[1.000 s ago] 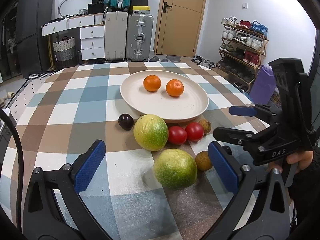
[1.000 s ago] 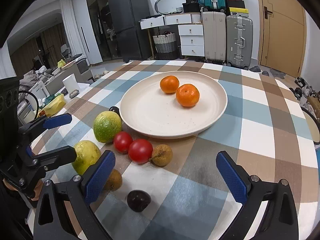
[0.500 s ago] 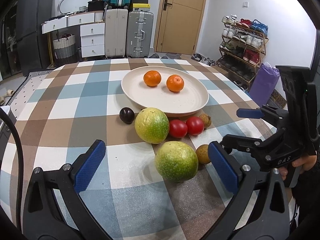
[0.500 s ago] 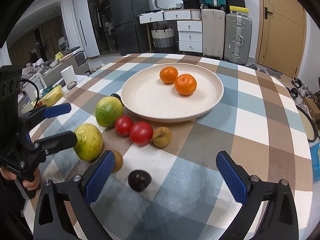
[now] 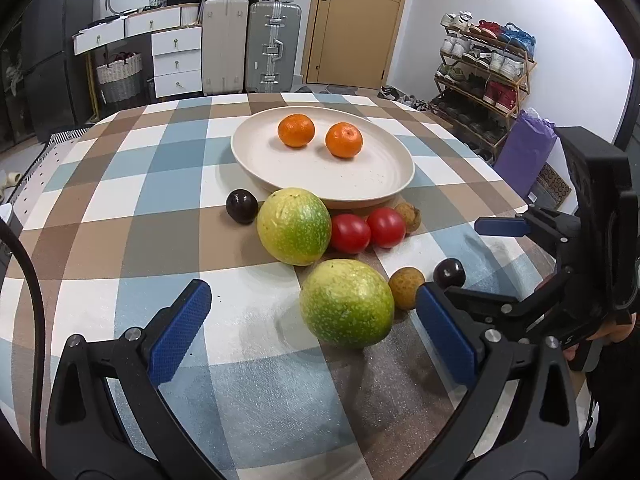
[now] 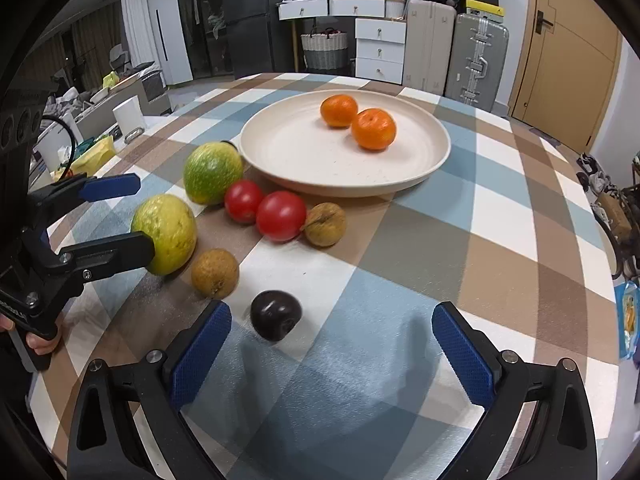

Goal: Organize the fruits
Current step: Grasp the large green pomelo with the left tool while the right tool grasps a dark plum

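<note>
A cream plate (image 5: 400, 184) (image 6: 436, 160) holds two oranges (image 5: 296, 131) (image 6: 373, 128). In front of it lie two green-yellow fruits (image 5: 294, 226), two red tomatoes (image 5: 349, 233), two brown longans (image 5: 406, 288) and two dark plums (image 5: 241, 206). My left gripper (image 5: 311, 289) is open, low over the cloth, its fingers either side of the nearer green fruit (image 5: 346, 304) (image 6: 168, 232). My right gripper (image 6: 331, 314) is open too, with the nearer plum (image 6: 276, 314) between its fingers, closer to the left one. Neither gripper touches fruit.
A checked cloth covers the round table (image 5: 120, 208). Each gripper shows in the other's view, close together at the near edge. Suitcases (image 5: 272, 46), drawers and a door stand behind; a shoe rack (image 5: 484, 76) and a purple bag (image 5: 524, 152) are at the right.
Both grippers have moved forward and lower toward the fruit, the left to the near green fruit, the right to the near plum. Both stay open.
</note>
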`<state>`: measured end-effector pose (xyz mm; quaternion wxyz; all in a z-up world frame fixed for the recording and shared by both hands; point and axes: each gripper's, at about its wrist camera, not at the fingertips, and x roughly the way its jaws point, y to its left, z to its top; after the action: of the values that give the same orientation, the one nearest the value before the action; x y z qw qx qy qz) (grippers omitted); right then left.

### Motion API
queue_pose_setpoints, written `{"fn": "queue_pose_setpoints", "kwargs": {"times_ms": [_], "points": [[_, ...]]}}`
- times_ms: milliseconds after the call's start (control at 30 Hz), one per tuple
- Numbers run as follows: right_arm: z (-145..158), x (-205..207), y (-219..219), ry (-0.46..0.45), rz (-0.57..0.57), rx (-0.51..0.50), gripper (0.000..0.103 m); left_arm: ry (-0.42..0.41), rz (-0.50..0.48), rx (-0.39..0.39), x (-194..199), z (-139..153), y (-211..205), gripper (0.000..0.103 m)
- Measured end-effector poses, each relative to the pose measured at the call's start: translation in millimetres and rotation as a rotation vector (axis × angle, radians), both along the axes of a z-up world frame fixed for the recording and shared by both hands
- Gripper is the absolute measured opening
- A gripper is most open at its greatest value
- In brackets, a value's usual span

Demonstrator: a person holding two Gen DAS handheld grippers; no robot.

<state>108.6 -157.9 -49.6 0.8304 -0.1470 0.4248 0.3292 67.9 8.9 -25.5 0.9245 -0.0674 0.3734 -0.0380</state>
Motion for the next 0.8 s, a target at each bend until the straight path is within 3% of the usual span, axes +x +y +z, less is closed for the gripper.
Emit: {"fn": "queue_pose_setpoints", "kwargs": {"times_ms": [167, 367, 633, 800], "points": [[0.5, -3.9, 2.3, -0.007, 0.014, -0.002, 0.102, 0.031, -0.015, -0.007, 2.8, -5.3, -1.7, 0.101], [-1.3, -6.2, 6.7, 0.004, 0.039, -0.015, 0.089, 0.041, -0.035, -0.015, 2.9, -7.1, -2.6, 0.097], [-1.8, -12.5, 13.9, 0.003, 0.092, -0.027, 0.075, 0.066, -0.057, -0.035, 5.0, -10.9, -2.7, 0.075], [-0.3, -16.6, 18.6, -0.008, 0.115, -0.033, 0.066, 0.074, -0.082, -0.046, 5.7, -12.4, -5.1, 0.052]]}}
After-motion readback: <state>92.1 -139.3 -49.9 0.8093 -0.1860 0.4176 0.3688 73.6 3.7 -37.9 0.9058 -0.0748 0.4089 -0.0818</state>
